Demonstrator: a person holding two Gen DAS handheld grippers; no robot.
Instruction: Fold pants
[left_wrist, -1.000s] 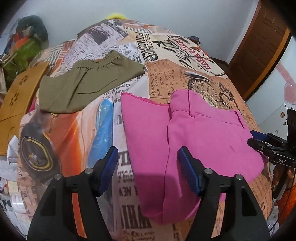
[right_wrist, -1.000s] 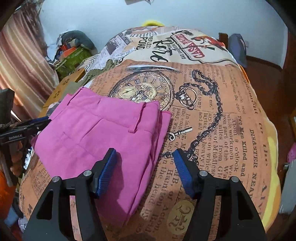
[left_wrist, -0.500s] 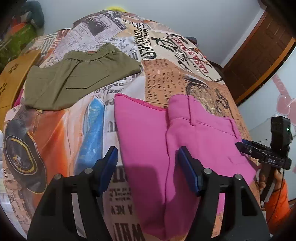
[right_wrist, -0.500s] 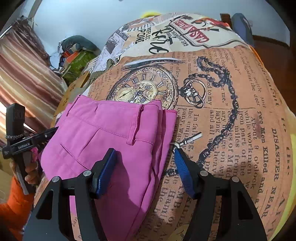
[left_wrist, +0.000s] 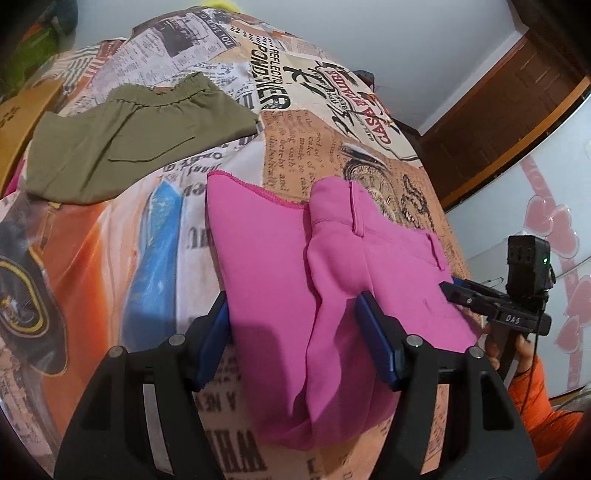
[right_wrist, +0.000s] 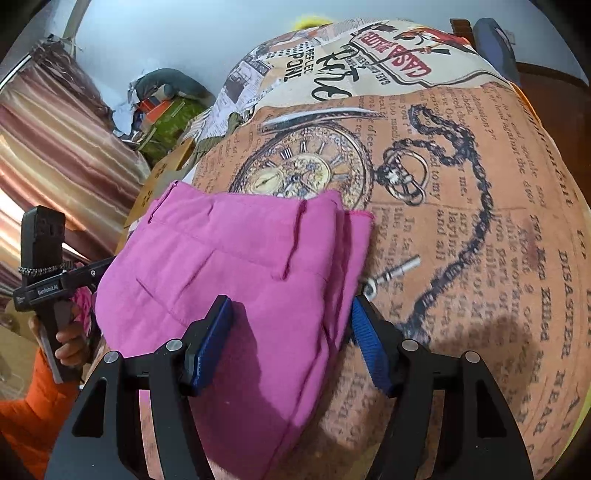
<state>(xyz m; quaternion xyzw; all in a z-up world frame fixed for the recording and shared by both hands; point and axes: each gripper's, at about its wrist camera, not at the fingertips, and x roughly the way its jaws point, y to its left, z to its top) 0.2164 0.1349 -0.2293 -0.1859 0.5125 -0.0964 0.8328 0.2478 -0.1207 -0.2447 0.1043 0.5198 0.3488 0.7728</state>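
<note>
Folded pink pants (left_wrist: 325, 280) lie on the printed bedspread (left_wrist: 110, 258), waistband toward the far side. My left gripper (left_wrist: 295, 339) hovers open over their near left part; the blue pads straddle the cloth without pressing it. In the right wrist view the pink pants (right_wrist: 240, 273) fill the lower left, and my right gripper (right_wrist: 291, 343) stands open over their right folded edge, apart from the cloth. Each gripper shows in the other's view: the right gripper (left_wrist: 476, 295) at the pants' right edge, the left gripper (right_wrist: 74, 277) at their left edge.
Folded olive pants (left_wrist: 122, 140) lie at the far left of the bed. A wooden door (left_wrist: 509, 110) stands to the right, striped curtains (right_wrist: 55, 147) and a pile of clutter (right_wrist: 166, 107) to the left. An orange sleeve (left_wrist: 539, 402) holds the right gripper.
Both grippers have tipped downward and drawn nearer the pink pants, which now look larger between the fingers. The pants themselves have not moved.
</note>
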